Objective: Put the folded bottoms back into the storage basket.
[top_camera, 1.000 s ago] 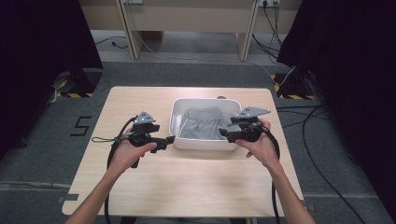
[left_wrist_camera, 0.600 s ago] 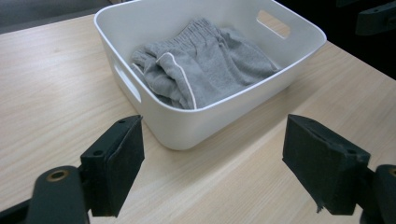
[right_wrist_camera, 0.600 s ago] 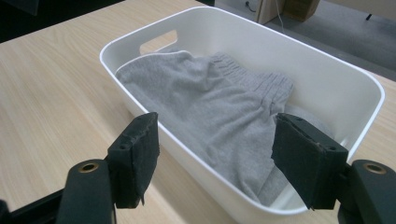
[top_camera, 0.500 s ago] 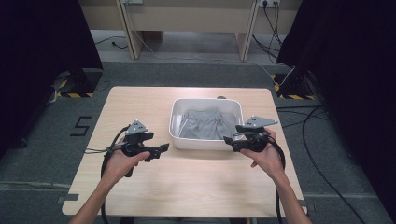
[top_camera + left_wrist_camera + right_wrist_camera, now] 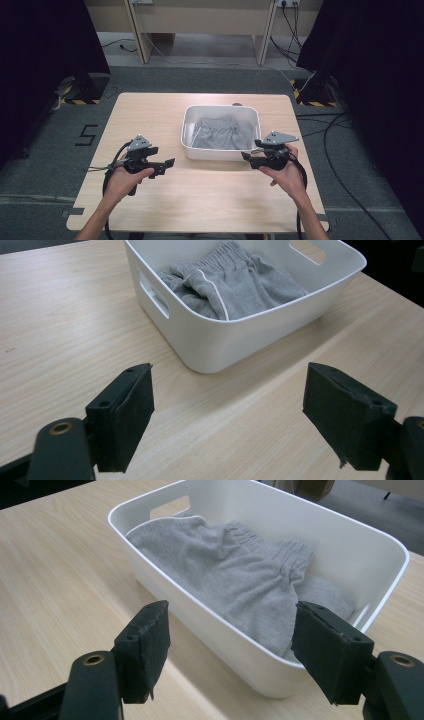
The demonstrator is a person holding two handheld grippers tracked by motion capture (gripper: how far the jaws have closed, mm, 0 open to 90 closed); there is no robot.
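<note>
Grey shorts (image 5: 223, 134) lie crumpled inside a white tub (image 5: 220, 153), ahead of both tools. Left gripper (image 5: 169, 164), jaws spread wide, holds nothing. Right gripper (image 5: 246, 156), jaws likewise spread, sits just beside the tub's near corner. A "5" (image 5: 88, 135) marks the floor off the left gripper's outer side.

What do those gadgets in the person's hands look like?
Each hand holds a black tool: the left gripper and the right gripper. Each carries a grey three-cornered plate on top and trails a black cable toward the person. The two fingers are chunky black blocks with flat pads, fixed with small round fasteners. The forearms are bare, with no sleeves showing.
</note>
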